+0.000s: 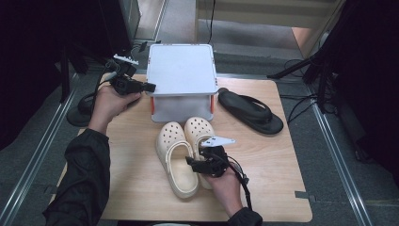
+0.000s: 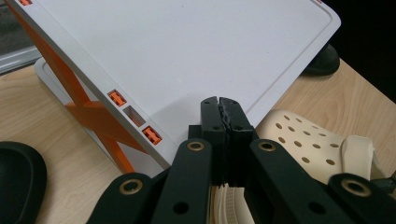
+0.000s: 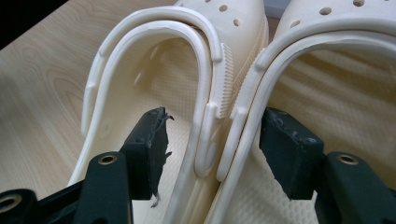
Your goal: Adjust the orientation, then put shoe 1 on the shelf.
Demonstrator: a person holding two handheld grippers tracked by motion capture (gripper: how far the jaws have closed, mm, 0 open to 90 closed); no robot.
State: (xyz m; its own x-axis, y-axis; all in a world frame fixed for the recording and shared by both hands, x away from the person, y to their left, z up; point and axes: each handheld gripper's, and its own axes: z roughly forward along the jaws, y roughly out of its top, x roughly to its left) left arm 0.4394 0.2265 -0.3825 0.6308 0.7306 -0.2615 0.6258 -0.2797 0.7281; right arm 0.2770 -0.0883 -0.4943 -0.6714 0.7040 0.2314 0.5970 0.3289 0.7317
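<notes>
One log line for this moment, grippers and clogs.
left gripper: shut, empty, beside grey folding stand | right gripper: open, jaws straddling inner walls of cream perforated rubber clogs | clogs on table

The high view looks down on the table (image 1: 141,188); both gripper views sit close, sharing the cream clogs (image 1: 176,160).

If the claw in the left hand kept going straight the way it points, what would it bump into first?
Probably the grey box lid. The left claw is shut and aims right at the lid's flat top, which tilts across its path in the left gripper view. How near it is, the pictures don't make clear.
</notes>
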